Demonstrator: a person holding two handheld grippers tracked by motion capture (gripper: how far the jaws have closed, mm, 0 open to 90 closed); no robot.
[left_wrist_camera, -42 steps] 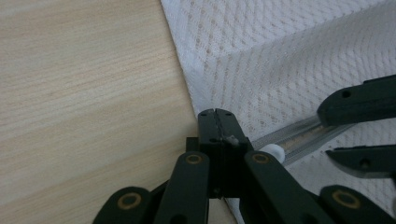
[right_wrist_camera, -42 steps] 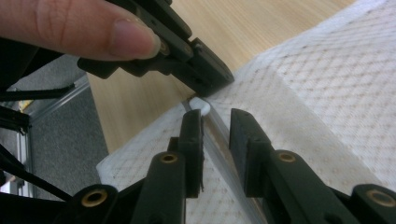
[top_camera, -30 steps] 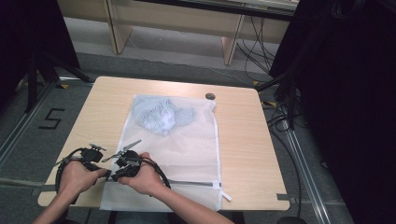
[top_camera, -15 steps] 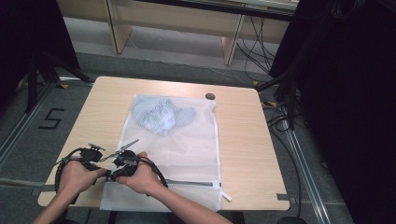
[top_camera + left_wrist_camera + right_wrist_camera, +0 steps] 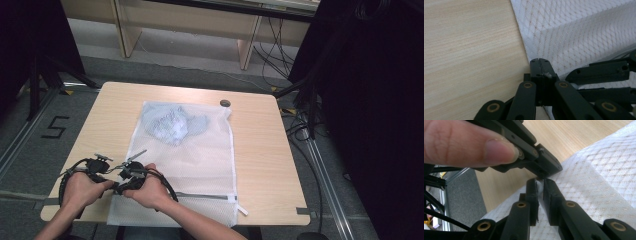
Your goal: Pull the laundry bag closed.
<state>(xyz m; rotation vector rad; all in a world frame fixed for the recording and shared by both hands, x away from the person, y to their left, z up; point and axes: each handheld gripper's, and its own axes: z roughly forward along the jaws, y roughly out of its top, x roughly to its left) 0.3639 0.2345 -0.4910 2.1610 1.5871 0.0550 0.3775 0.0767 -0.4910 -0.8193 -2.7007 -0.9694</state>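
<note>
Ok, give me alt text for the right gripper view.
The right gripper's black jaws, just closing, stand slightly apart at the edge of a white mesh bag on a wooden table. The left gripper meets them, a finger beside it.

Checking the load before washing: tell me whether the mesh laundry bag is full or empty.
Not empty: through the mesh laundry bag, spread flat on the table, a bluish bundle shows at its far end.
</note>
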